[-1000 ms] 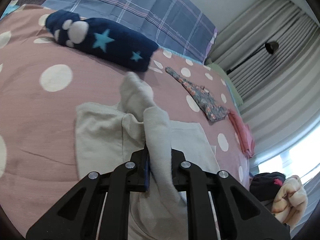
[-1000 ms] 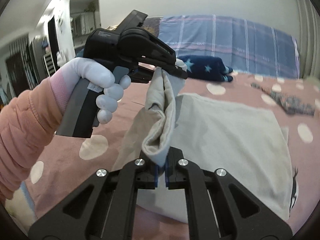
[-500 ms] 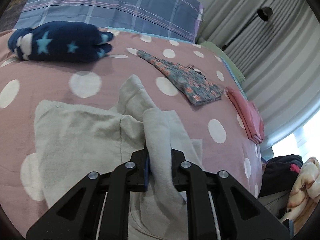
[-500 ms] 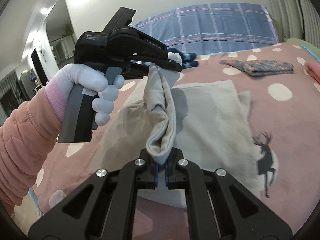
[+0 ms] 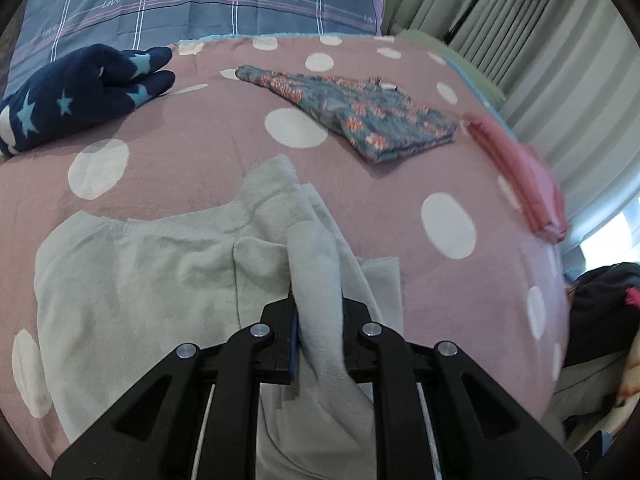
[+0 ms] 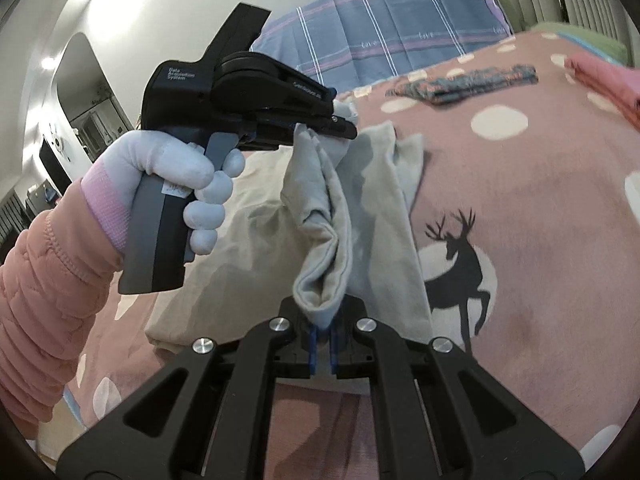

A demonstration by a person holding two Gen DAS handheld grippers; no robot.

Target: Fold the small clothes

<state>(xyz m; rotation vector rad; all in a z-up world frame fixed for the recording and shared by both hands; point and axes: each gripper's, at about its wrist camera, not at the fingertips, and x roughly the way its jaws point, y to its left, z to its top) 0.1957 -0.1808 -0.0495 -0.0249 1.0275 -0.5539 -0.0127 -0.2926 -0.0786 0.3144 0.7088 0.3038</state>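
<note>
Four pieces of clothing are counted on the pink polka-dot bedspread (image 5: 192,136): one beige garment (image 5: 132,272), one folded floral garment (image 5: 360,120), one folded pink garment (image 5: 520,176) and one navy star-patterned fleece item (image 5: 76,96). Two hand-held grippers are seen.

The beige garment is spread on the near part of the bed, and a bunched edge of it is lifted and stretched between the two grippers. A thick fold of it is clamped in the left gripper (image 5: 318,316), whose jaws are closed onto the cloth. In the right wrist view, the same left gripper (image 6: 340,124) is held by a white-gloved hand (image 6: 180,172) at the far end of the raised edge. The near end is pinched in the right gripper (image 6: 322,340), its jaws almost fully closed on the fabric. A black deer print (image 6: 460,264) is seen just right of the garment.
</note>
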